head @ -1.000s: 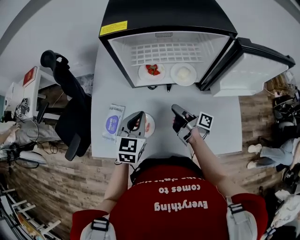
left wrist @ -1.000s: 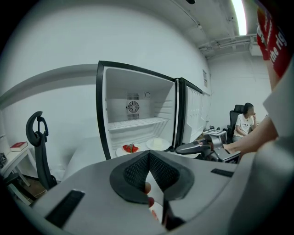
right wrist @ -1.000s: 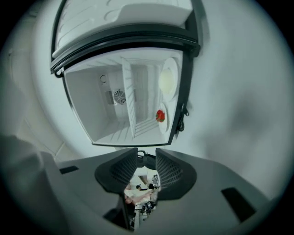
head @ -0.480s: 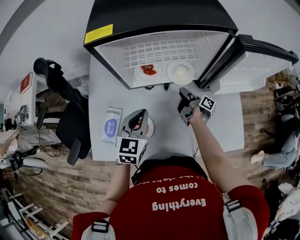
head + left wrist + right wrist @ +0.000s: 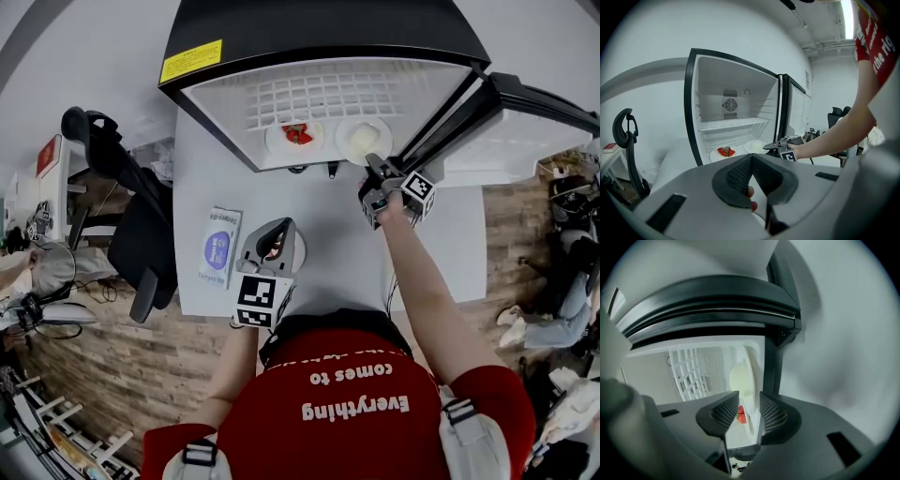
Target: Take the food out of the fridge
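The open fridge (image 5: 319, 37) holds a plate of strawberries (image 5: 298, 137) and a plate of pale white food (image 5: 364, 141) on its floor. My right gripper (image 5: 377, 169), rolled onto its side, is at the front rim of the white-food plate (image 5: 740, 376). It is open, its jaws have just been opening, and the rim shows edge-on in the gap with no pad pressing on it. My left gripper (image 5: 281, 230) hovers over a third plate (image 5: 296, 255) of food on the table. Its tips (image 5: 751, 158) meet, and I see nothing pinched.
The fridge door (image 5: 525, 122) stands swung out to the right. A packet of wipes (image 5: 218, 248) lies on the white table (image 5: 328, 216) left of my left gripper. A black office chair (image 5: 131, 216) stands at the table's left edge.
My right gripper has travelled from the middle of the table up to the fridge's opening, reaching the white-food plate. The left gripper has stayed over its plate.
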`<state>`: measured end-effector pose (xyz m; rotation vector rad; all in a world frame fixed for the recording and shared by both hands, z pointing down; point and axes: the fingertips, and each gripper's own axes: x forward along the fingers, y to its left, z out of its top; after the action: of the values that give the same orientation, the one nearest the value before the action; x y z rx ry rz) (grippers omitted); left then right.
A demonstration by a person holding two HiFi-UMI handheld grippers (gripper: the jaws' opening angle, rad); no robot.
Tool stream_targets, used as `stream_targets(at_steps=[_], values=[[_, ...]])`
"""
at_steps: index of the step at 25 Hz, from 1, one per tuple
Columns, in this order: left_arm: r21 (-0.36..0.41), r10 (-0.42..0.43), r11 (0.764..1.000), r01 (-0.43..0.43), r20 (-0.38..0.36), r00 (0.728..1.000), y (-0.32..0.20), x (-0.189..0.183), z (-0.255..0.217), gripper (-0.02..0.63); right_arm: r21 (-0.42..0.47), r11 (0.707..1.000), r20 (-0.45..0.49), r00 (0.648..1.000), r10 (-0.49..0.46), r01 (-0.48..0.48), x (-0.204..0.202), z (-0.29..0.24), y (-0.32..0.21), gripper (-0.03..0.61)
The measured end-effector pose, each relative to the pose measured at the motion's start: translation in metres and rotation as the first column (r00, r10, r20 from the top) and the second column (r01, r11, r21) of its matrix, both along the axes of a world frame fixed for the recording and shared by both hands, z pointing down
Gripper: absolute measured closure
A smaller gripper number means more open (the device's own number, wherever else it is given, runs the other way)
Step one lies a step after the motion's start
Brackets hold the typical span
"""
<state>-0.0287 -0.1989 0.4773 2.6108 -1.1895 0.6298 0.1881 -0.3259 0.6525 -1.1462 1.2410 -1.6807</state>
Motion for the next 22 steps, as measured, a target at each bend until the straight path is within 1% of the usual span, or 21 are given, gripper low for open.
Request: stream_targets(at_steps=[4,5,7,8,12,20,22], values=[[-0.002,-0.006,1.0,0.006,-0.007,1.0,-0.001,0.001,0.001,0.614,-0.004,1.0,0.035,0.999,0.031,-0.03,0.0,0.002,-0.002,0.454],[0.001,-0.005,1.0,0.005,-0.008,1.0,-0.001,0.002,0.001,0.614,-0.013,0.999,0.035,0.999,0.037,-0.036,0.0,0.004,-0.001,0.474],[0.003,-0.001,1.0,0.002,-0.008,1.0,0.0,0.005,0.0,0.614,-0.03,0.999,0.021,0.999,0.038,-0.037,-0.001,0.008,0.002,0.536],[0.002,0.0,1.0,0.0,-0.009,1.0,0.001,0.006,0.001,0.614,-0.025,0.999,0.018,0.999,0.033,-0.032,-0.001,0.008,0.003,0.548],[0.013,-0.001,1.0,0.001,-0.014,1.0,0.001,0.007,-0.004,0.614,0.056,0.998,0.042,0.999,-0.023,0.021,-0.009,-0.003,0.003,0.555],[0.045,-0.002,0.999,0.003,-0.016,1.0,0.005,0.004,-0.013,0.614,0.083,0.993,0.007,0.996,-0.083,0.083,-0.008,-0.013,0.021,0.555],[0.054,-0.002,0.999,0.003,-0.016,1.0,0.007,0.003,-0.016,0.614,0.093,0.99,-0.014,0.994,-0.106,0.107,-0.009,-0.016,0.029,0.555]])
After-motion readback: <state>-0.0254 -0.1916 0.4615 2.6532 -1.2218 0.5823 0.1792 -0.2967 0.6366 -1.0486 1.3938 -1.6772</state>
